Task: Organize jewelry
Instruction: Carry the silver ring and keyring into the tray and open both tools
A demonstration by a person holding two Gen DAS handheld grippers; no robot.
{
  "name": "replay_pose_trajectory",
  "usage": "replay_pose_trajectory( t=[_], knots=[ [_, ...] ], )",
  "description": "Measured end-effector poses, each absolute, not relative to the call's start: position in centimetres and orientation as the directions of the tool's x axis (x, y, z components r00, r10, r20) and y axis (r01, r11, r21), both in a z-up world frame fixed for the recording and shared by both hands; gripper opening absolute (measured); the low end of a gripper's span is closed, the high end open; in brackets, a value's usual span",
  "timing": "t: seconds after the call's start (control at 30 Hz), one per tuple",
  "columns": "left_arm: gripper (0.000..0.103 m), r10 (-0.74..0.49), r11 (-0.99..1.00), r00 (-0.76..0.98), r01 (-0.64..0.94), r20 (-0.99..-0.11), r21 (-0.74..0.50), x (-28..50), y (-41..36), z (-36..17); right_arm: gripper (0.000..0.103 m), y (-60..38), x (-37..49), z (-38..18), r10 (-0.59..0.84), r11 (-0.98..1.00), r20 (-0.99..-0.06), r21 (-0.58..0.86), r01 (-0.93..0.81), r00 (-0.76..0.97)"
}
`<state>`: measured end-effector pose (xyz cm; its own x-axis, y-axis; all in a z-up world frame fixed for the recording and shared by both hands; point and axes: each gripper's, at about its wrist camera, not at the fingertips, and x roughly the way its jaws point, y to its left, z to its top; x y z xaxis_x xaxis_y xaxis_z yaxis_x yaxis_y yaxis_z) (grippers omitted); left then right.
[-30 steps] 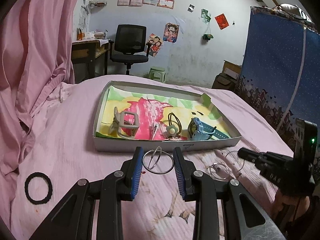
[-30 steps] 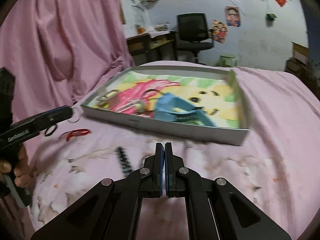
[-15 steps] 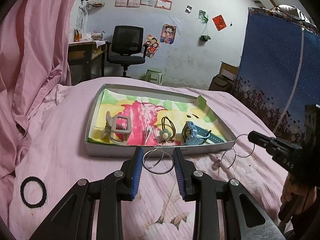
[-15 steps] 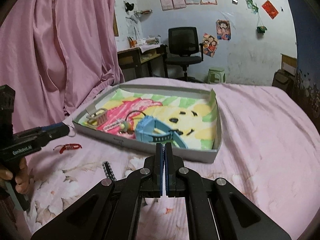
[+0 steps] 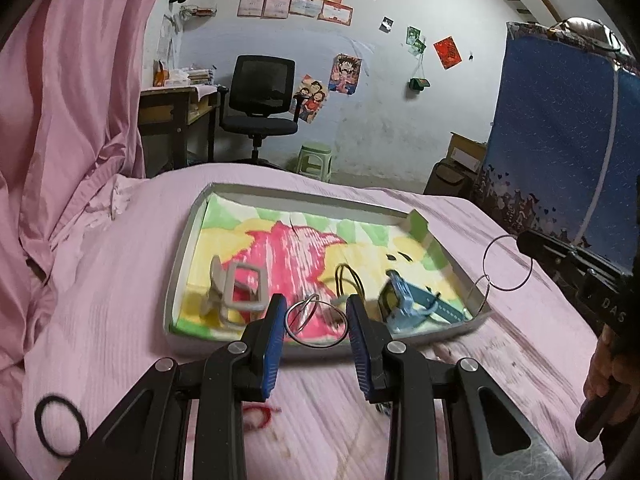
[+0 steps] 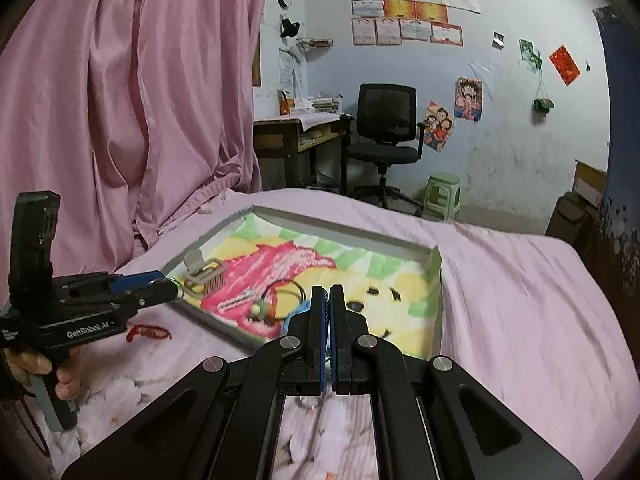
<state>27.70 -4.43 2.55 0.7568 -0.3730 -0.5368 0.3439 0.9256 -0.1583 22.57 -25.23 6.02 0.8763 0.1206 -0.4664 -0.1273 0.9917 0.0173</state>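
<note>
You're clamping one pair of linked rings [image 5: 316,322] in your left gripper [image 5: 316,326], dangling one wire hoop [image 5: 506,264] from your tight-shut right gripper [image 6: 328,340] over the one tray [image 5: 176,280].

a pink-sheeted bed [image 5: 100,320] carries a shallow tray [image 5: 180,280]. nearer than the tray lie a black hair tie [image 5: 60,426] and a red band [image 6: 149,333].

Black claw [image 5: 316,334] frames, blue ribbed pads [image 5: 271,346], silver screws, "GenRobot.AI" lettering.
</note>
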Motion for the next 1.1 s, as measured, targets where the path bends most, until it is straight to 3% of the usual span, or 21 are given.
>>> replay_pose_trajectory(
  t=[0.27,0.63,0.93,1.0,1.07,1.1],
  knots=[
    [0.029,-0.363,0.927,0.750,0.352,-0.554,-0.130,31.1,-6.4,2.1,0.002,-24.5,25.9,5.6,0.104,0.993,-0.451,-0.003,-0.118,0.887],
    [0.029,-0.377,0.918,0.649,0.359,-0.661,-0.171,33.9,-7.5,-0.6,0.002,-25.7,29.3,0.6,0.152,0.987,-0.525,0.120,-0.103,0.837],
    [0.030,-0.363,0.926,0.628,0.327,-0.688,-0.190,34.0,-6.9,-1.1,0.003,-26.9,29.5,-1.9,0.184,0.977,-0.569,0.197,-0.084,0.801],
    [0.036,-0.369,0.925,0.642,0.326,-0.672,-0.197,33.6,-6.7,-0.8,0.004,-26.9,29.4,-2.1,0.182,0.977,-0.572,0.197,-0.082,0.800],
    [0.053,-0.382,0.921,0.661,0.330,-0.646,-0.207,33.0,-6.4,-0.3,0.004,-26.7,29.2,-1.9,0.178,0.979,-0.570,0.187,-0.084,0.802],
    [0.057,-0.388,0.919,0.678,0.332,-0.625,-0.212,32.6,-6.1,0.0,0.004,-26.6,29.0,-1.9,0.172,0.981,-0.568,0.177,-0.084,0.805]
  ],
)
